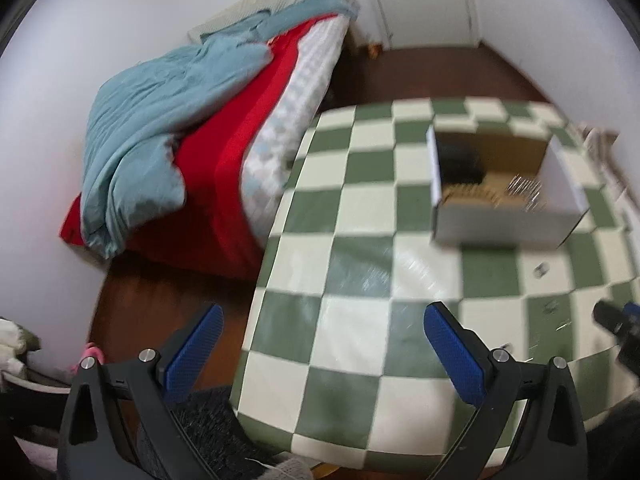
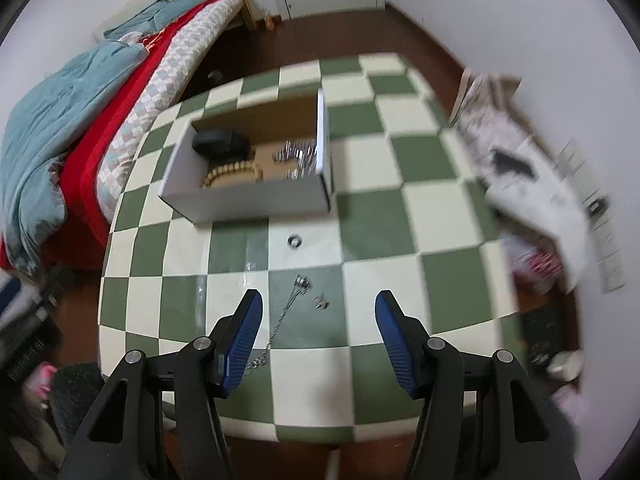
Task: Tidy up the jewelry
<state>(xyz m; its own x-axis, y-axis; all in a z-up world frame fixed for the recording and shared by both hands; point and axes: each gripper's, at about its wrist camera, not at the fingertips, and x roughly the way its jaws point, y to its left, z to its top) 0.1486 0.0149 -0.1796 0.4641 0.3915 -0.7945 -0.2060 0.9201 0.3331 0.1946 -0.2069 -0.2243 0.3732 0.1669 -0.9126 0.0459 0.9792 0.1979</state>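
An open white cardboard box (image 2: pixel 256 202) sits on the green-and-cream checkered table (image 2: pixel 384 216). It holds a black item (image 2: pixel 220 142), a beaded bracelet (image 2: pixel 232 172) and silver pieces (image 2: pixel 298 158). A silver ring (image 2: pixel 294 241), a silver chain (image 2: pixel 280 322) and a small silver piece (image 2: pixel 321 301) lie on the table in front of the box. My right gripper (image 2: pixel 319 300) is open above the chain and small piece, holding nothing. My left gripper (image 1: pixel 324 318) is open and empty over the table's left edge. The box (image 1: pixel 500 220) and ring (image 1: pixel 542 270) also show in the left wrist view.
A bed with a teal duvet (image 1: pixel 160 120) and red sheet (image 1: pixel 240 152) stands left of the table. White cloth and papers (image 2: pixel 532 184) lie at the table's right. Dark wooden floor (image 2: pixel 340 32) runs behind. My right gripper's tip (image 1: pixel 616 320) shows at the left wrist view's right edge.
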